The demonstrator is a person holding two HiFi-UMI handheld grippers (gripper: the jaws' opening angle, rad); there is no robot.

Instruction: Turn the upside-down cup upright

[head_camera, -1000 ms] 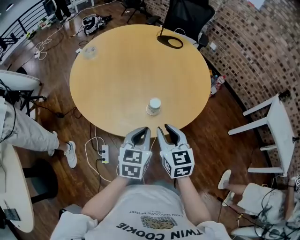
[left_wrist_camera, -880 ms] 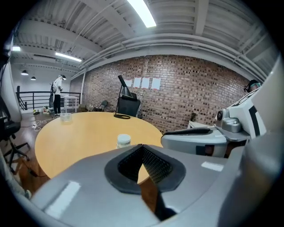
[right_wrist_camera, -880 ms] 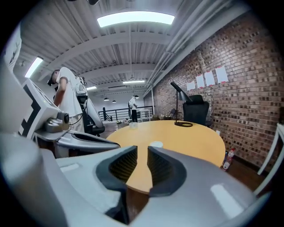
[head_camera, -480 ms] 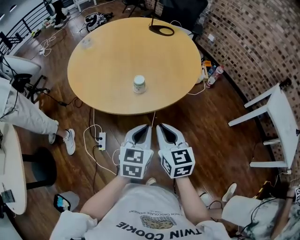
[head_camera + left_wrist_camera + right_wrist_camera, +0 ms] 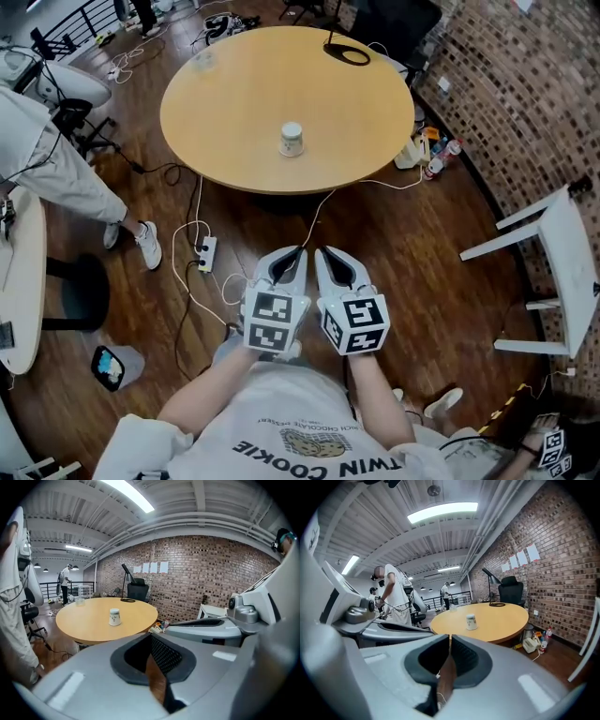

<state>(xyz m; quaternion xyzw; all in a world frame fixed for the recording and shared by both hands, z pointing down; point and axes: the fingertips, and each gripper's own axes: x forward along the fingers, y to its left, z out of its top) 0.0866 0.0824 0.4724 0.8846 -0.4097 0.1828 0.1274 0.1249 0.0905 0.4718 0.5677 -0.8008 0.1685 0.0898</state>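
Note:
A small white paper cup (image 5: 292,139) with a printed band stands on the round wooden table (image 5: 234,94), narrow end up, near the front edge. It also shows in the left gripper view as the cup (image 5: 114,617) and in the right gripper view as the cup (image 5: 471,621). Both grippers hang side by side over the wooden floor, well short of the table. My left gripper (image 5: 292,258) is shut with nothing in it, its jaws meeting in the left gripper (image 5: 151,637). My right gripper (image 5: 330,258) is shut and empty too, as seen in the right gripper (image 5: 450,638).
A black ring-shaped object (image 5: 349,53) and a clear glass (image 5: 203,61) sit at the table's far side. Cables and a power strip (image 5: 208,253) lie on the floor between me and the table. A person (image 5: 47,159) stands at the left, a white bench (image 5: 562,272) at the right.
Both grippers have drawn back from the table's edge, so the cup lies much farther ahead. The right gripper's jaws have come together.

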